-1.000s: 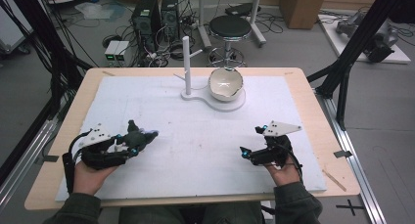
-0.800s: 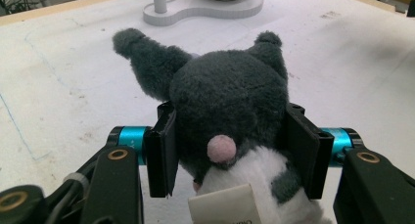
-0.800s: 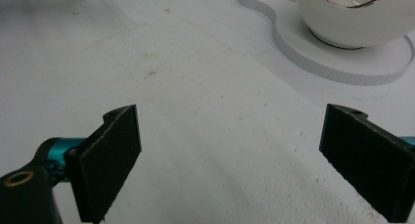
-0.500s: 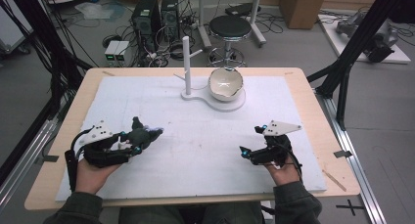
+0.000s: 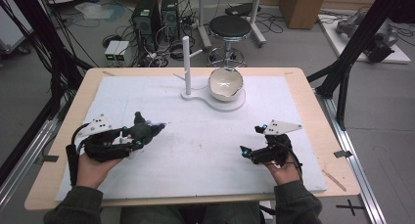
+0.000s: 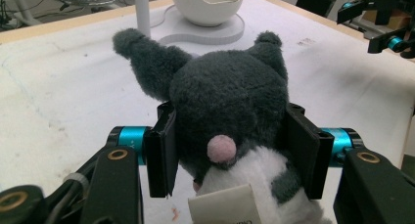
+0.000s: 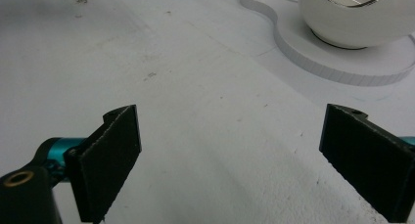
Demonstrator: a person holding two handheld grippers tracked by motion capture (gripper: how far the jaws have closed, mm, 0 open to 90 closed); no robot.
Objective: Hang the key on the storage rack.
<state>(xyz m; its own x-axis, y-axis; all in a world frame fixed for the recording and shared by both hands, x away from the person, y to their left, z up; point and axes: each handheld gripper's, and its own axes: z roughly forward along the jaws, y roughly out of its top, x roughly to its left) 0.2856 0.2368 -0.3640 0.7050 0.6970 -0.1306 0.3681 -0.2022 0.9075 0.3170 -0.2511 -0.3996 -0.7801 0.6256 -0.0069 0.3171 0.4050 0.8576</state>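
Left tongs (image 6: pixel 230 150) around plush toy (image 6: pixel 230 106), white bowl (image 5: pixel 225 83) beyond.

The plush toy (image 6: pixel 230 97) is a small stuffed animal with dark grey fur, 2 pointed ears, a white chest and a round pink spot on the lower part of its head. A white fabric label (image 6: pixel 226 205) hangs at its underside. The head is clamped from both sides between the 2 black pads (image 6: pixel 164 148) of the left gripper (image 5: pixel 142 133), with the ears pointing away from the gripper body toward the far side of the table. In the high view the toy (image 5: pixel 146 130) sits at the left part of the white mat (image 5: pixel 205 150), slightly above its surface.
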